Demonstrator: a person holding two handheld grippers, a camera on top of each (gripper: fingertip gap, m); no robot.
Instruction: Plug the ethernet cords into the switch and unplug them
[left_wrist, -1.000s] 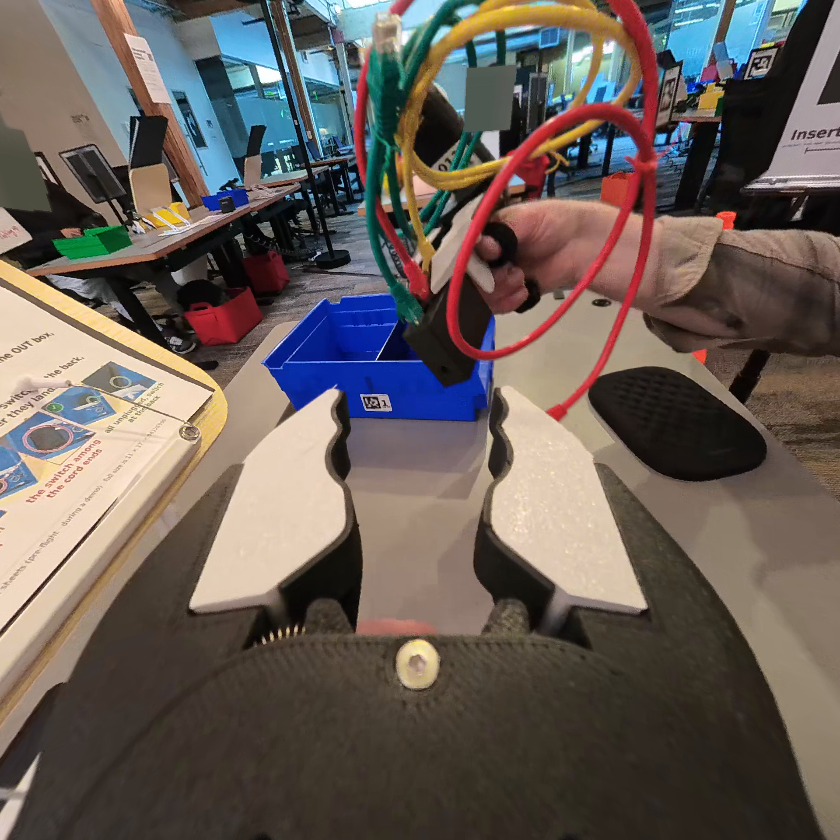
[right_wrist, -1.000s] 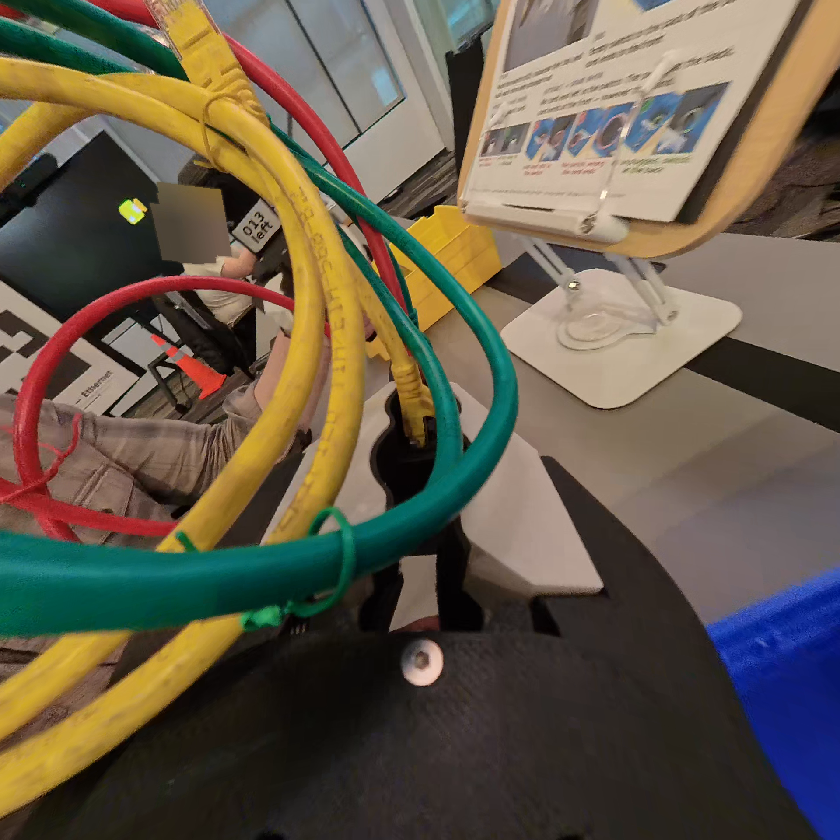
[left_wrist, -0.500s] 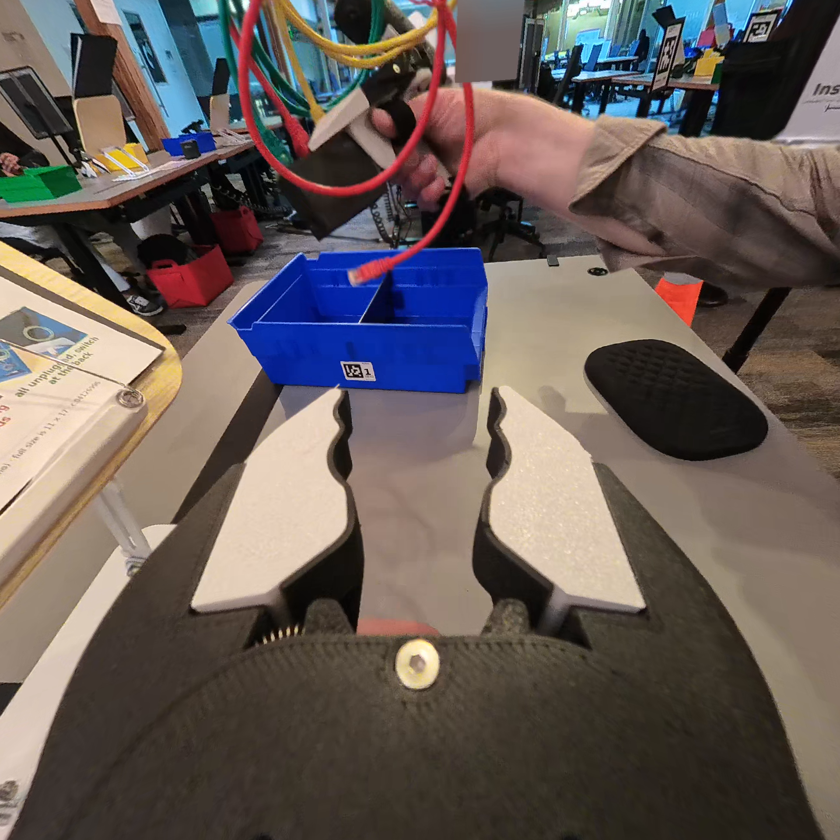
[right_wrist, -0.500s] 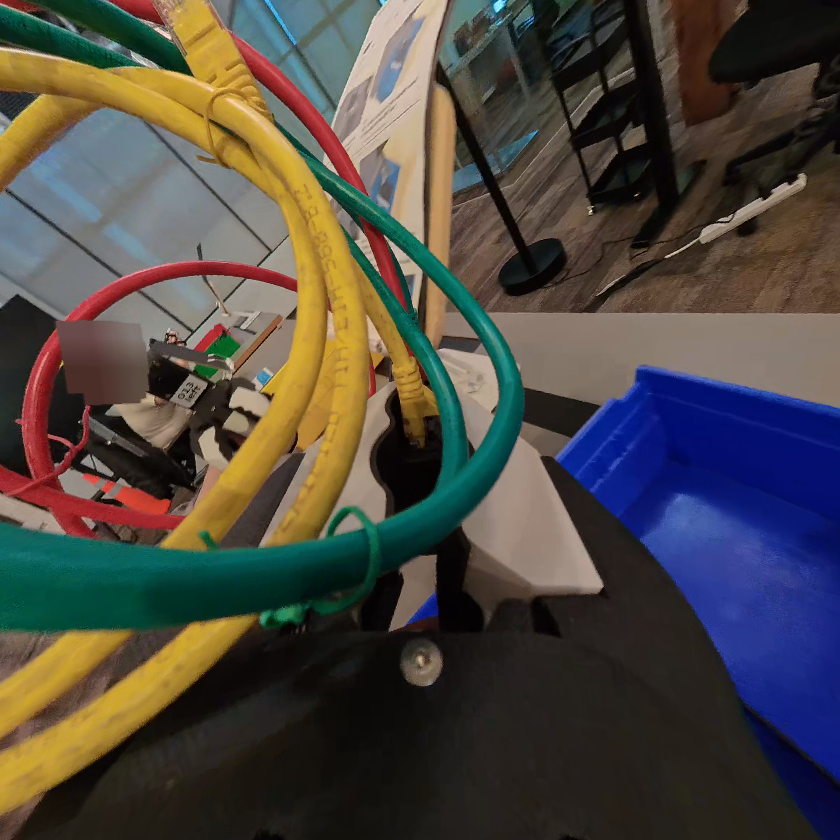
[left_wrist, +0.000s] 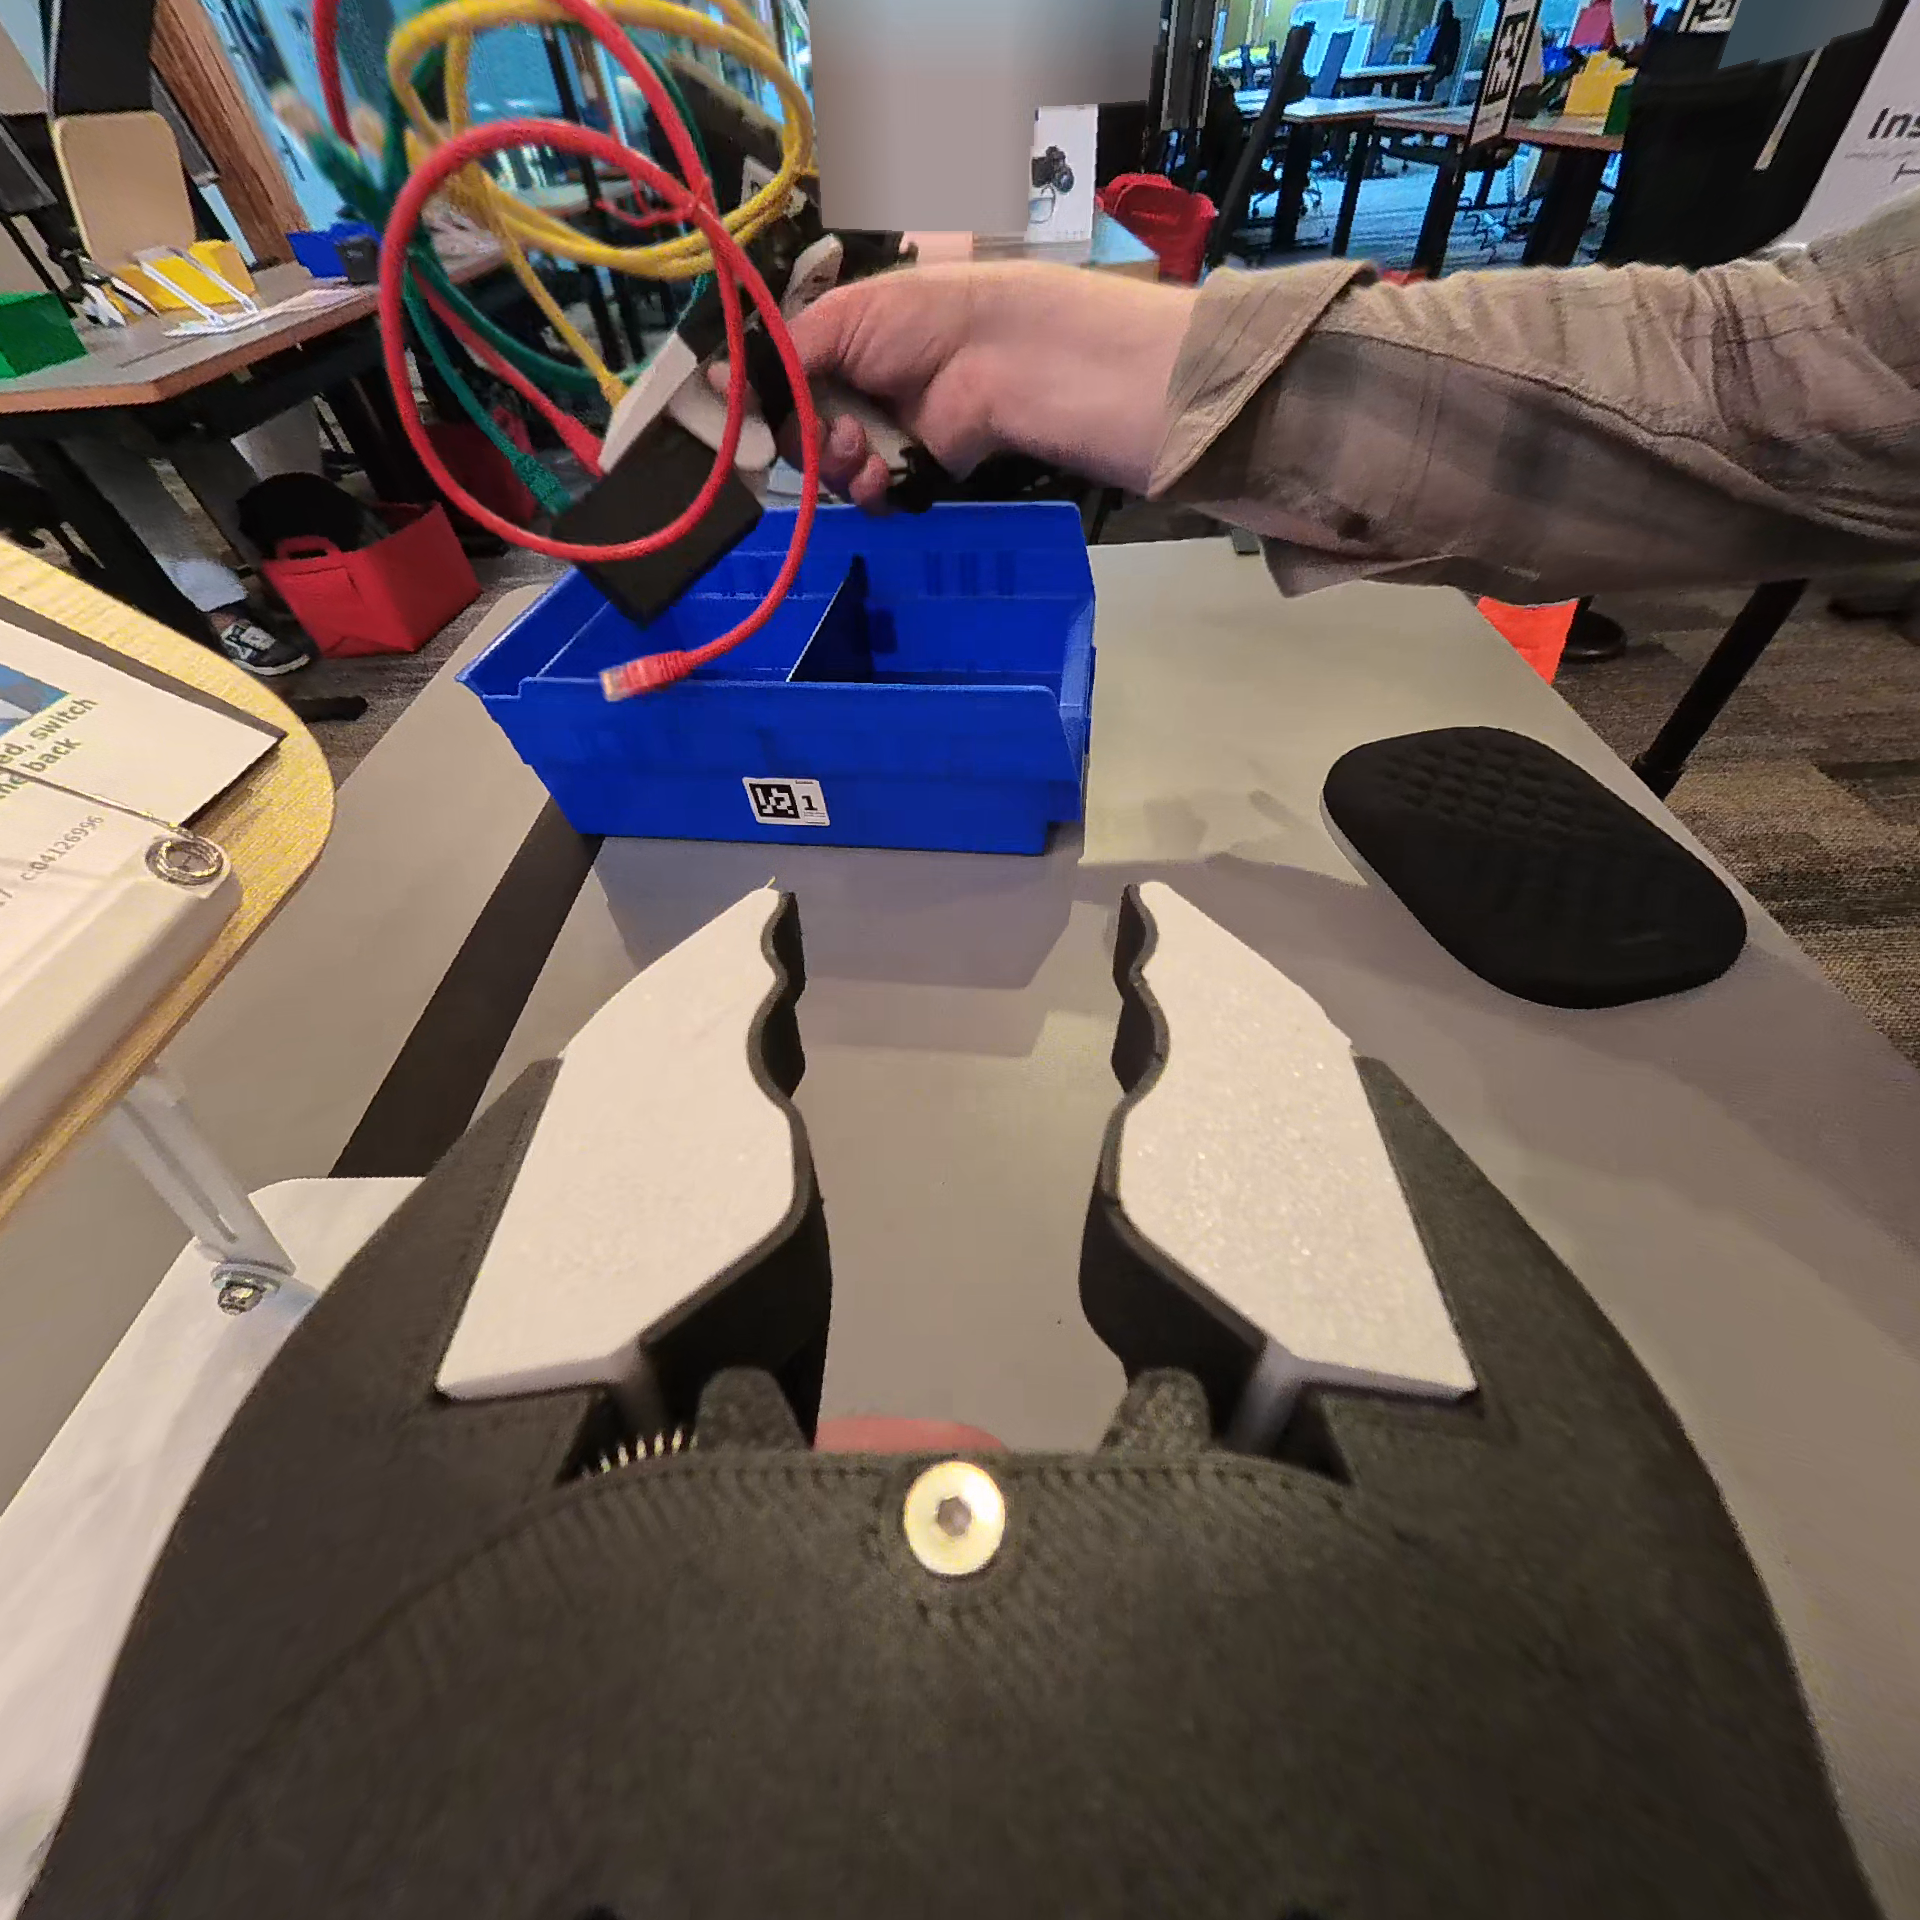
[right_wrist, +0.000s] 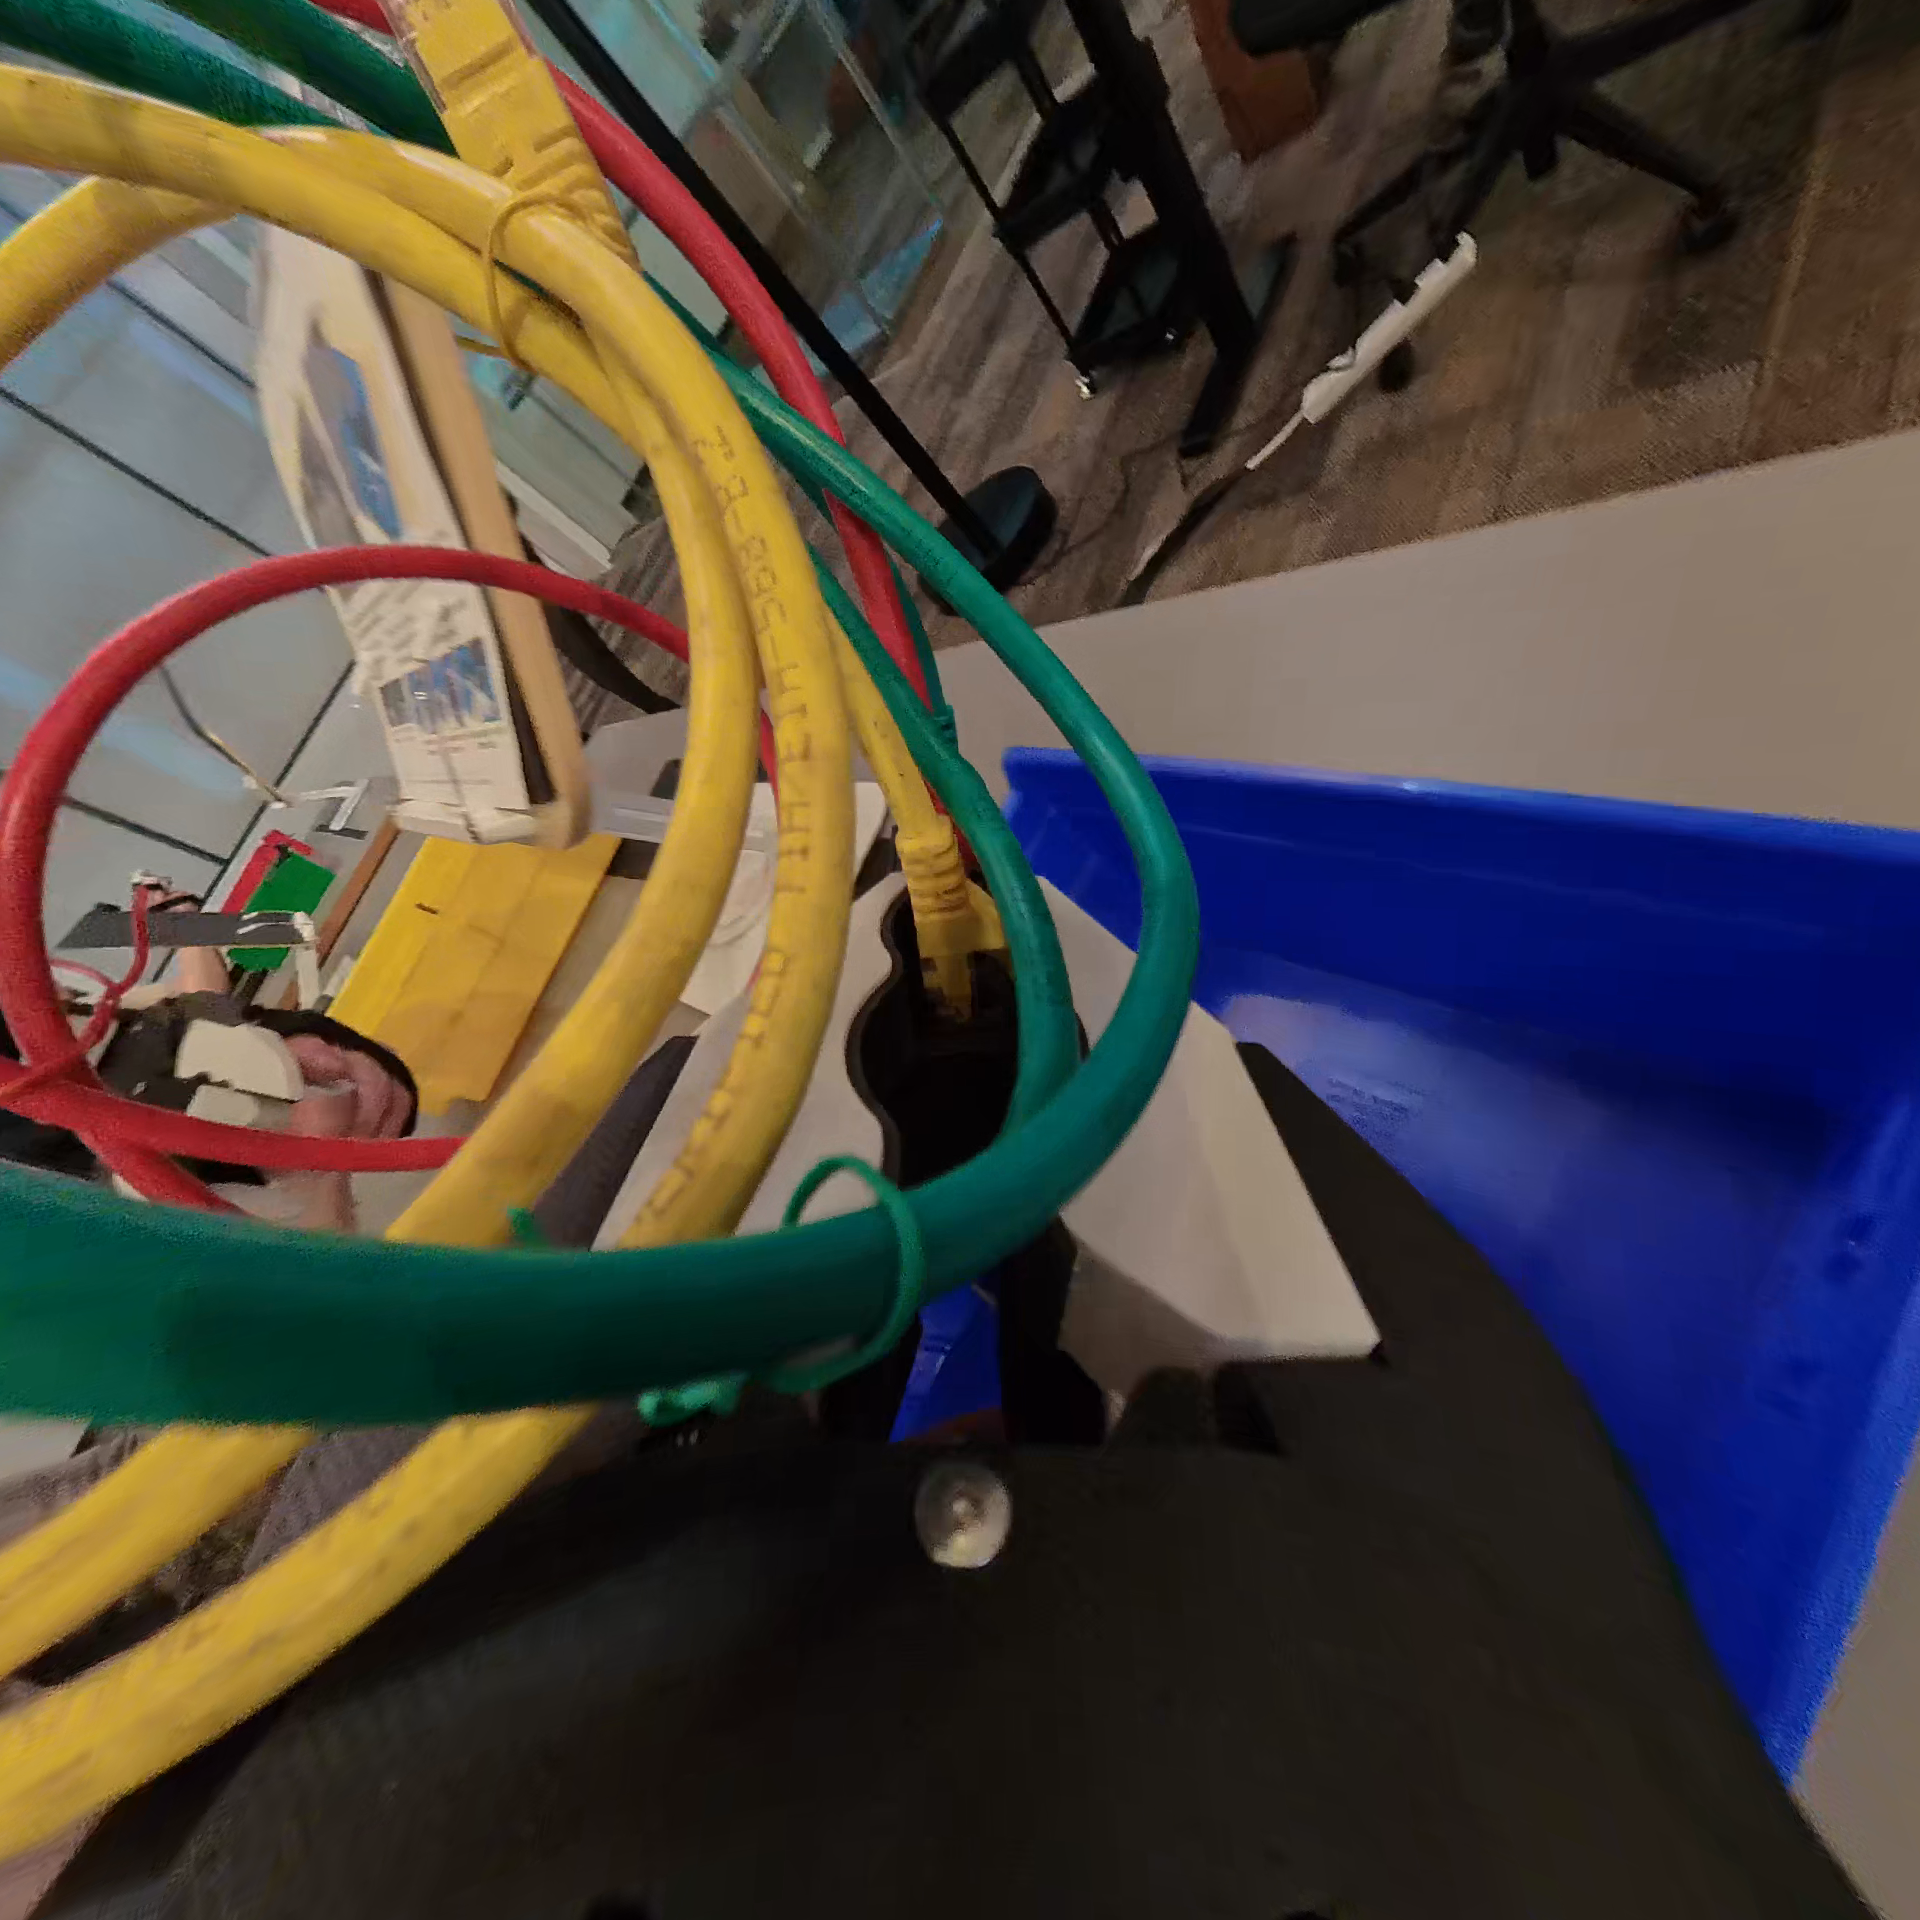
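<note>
Right gripper (left_wrist: 665, 416), clamped on the switch (left_wrist: 655, 525) with dangling cords (left_wrist: 582, 260), should lower level into the bin (left_wrist: 831, 727) at twelve o'clock of the open, empty left gripper (left_wrist: 956, 987).

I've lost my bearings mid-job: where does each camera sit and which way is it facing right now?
Left wrist view: on the left tongs, low over the grey table, facing the blue bin; its open fingers show, plus the person's right hand lifting the switch.
Right wrist view: on the right tongs, above the bin's wall, looking through cord loops; its own fingers show.
Shared: bin, cords, table.
</note>
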